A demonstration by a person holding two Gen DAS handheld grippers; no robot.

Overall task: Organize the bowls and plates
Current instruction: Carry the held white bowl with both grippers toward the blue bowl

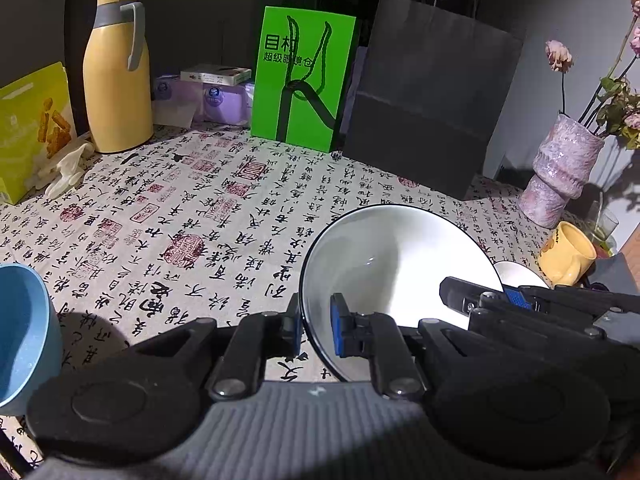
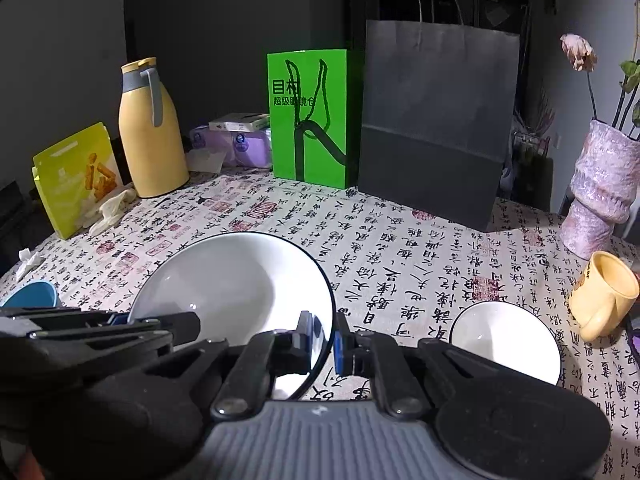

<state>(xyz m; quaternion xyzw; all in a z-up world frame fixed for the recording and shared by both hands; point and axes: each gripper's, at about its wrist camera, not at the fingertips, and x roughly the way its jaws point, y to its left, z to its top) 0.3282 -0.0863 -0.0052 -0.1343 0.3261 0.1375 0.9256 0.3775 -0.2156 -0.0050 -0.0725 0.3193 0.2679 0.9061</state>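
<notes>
Bowl first, the big white one with the thin dark rim (image 1: 400,268): pinched from both sides, left gripper (image 1: 318,330) clamped shut on the left edge of the rim, right gripper (image 2: 325,342) clamped shut on the opposite edge, one pad inside and one outside each time. Hung tilted between the two claws over the tablecloth (image 1: 200,220), apparently clear of it, though hard to swear to from these angles. Looked like glazed ceramic, so guessing stiff, fairly heavy for its size, slick under rubber pads and very much breakable if dropped. Seemed sensible to grip the rim at two opposite points, since nothing else on that smooth wall offered a hold; would worry about it swinging or slipping out if either claw eased off. Smaller white bowl (image 2: 504,344) sat on the cloth just to the right, same dark rim, probably same glaze and same care needed, a likely nesting partner. As for writing: cloth covered in black brush calligraphy and red seal stamps, too dense to read properly. Green bag (image 1: 304,80) at the back showed 目村 over 超级眼镜仓, partly crossed by its cord handle. Yellow snack pouch (image 1: 32,128) and yellow mug (image 1: 568,252) carried print too small to make out.
</notes>
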